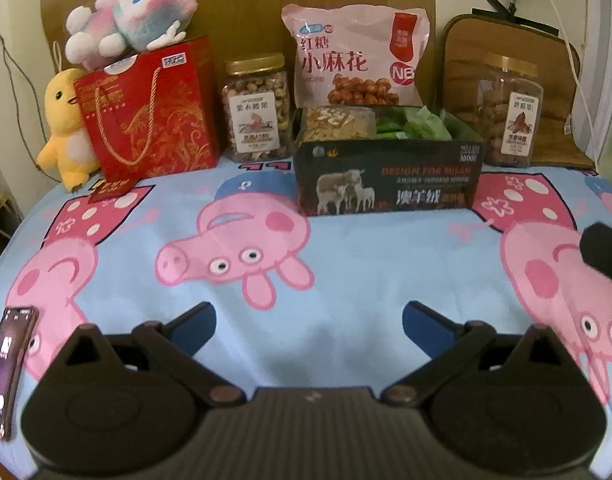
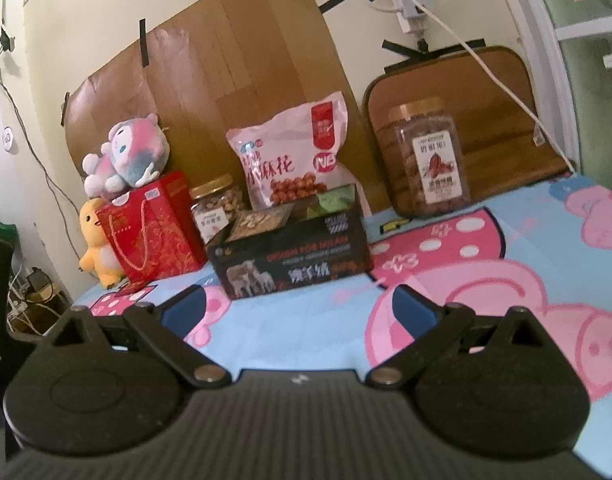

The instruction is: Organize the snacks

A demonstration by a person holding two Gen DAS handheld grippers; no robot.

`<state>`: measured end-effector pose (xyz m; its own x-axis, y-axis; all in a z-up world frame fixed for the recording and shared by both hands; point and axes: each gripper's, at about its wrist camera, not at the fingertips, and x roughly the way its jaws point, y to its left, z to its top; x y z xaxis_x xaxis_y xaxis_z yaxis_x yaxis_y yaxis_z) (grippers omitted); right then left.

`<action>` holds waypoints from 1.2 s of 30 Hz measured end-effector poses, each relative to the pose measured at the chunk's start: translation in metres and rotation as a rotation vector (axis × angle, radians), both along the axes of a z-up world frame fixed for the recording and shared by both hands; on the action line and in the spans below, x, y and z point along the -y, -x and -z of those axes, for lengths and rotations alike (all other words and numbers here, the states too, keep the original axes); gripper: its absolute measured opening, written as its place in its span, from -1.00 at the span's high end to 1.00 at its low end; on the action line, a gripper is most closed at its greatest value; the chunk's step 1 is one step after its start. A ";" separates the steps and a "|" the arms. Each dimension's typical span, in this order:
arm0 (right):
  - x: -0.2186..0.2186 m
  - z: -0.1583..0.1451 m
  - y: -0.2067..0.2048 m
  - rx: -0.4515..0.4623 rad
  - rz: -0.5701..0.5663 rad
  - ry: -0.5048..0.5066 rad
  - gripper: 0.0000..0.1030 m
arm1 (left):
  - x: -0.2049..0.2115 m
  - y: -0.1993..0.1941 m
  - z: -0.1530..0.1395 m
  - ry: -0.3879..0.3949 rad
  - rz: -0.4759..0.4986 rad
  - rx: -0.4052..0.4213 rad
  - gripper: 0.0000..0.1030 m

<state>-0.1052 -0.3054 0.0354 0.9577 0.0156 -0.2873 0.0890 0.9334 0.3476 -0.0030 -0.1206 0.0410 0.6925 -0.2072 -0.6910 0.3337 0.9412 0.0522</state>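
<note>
A black cardboard box (image 1: 386, 178) (image 2: 293, 260) stands at the back of the pig-print cloth and holds a clear pack of nuts (image 1: 338, 122) and green packets (image 1: 418, 124). A pink snack bag (image 1: 356, 56) (image 2: 291, 156) leans behind it. A gold-lidded nut jar (image 1: 257, 108) (image 2: 214, 206) stands left of the box, a second jar (image 1: 508, 110) (image 2: 428, 160) to the right. My left gripper (image 1: 309, 322) is open and empty over the cloth, well short of the box. My right gripper (image 2: 299, 306) is open and empty, just in front of the box.
A red gift bag (image 1: 149, 112) (image 2: 153, 228) with a pink plush (image 1: 129, 8) on top and a yellow duck plush (image 1: 63, 124) stand at the back left. A phone (image 1: 5, 368) lies at the left edge. A brown cushion (image 2: 466, 120) leans behind the right jar.
</note>
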 end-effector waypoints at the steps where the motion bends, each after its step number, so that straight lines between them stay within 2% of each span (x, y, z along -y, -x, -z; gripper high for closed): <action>1: 0.002 -0.004 -0.003 0.000 -0.006 0.000 -0.96 | 0.001 -0.003 -0.003 0.001 -0.001 0.002 -1.00; 6: 0.004 -0.018 -0.012 0.037 -0.029 0.003 -0.96 | -0.004 -0.009 -0.010 0.015 -0.035 0.017 -1.00; 13: -0.002 -0.015 -0.017 0.024 -0.061 -0.044 -0.96 | -0.015 -0.010 -0.003 -0.001 -0.082 0.017 -0.99; 29: -0.005 -0.014 -0.014 0.022 -0.065 -0.045 -0.96 | -0.023 -0.003 -0.006 -0.012 -0.101 0.065 -1.00; 36: -0.002 -0.020 -0.009 0.052 -0.059 -0.044 -0.96 | -0.022 -0.001 -0.009 -0.010 -0.108 0.074 -1.00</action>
